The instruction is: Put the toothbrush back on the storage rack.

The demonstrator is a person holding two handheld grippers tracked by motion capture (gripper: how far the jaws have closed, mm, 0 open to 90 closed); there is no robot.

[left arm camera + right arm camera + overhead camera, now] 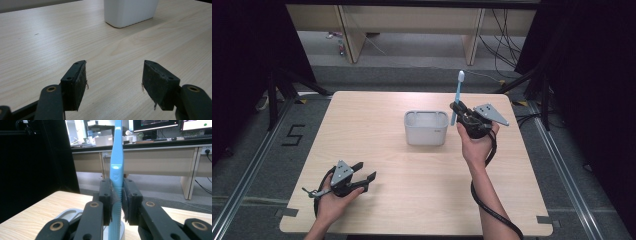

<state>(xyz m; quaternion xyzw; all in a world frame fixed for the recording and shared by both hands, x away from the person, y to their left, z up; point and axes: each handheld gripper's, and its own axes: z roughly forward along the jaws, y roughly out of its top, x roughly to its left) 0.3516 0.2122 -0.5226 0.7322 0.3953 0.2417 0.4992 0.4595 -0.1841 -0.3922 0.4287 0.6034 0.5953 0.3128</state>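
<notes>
Upright, a light, stiff blue toothbrush (116,170) is clamped mid-handle by the right gripper (117,202) beside the white holder (426,128); the left gripper (115,80) gapes wide, empty.

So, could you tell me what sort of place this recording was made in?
Probably a lab or office set up for recording: a light wooden table ringed by black curtains, floor rails, and desks with monitors behind.

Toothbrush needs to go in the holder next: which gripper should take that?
Right. The right gripper already clamps the toothbrush upright beside the holder; the left gripper rests open, farther away.
</notes>
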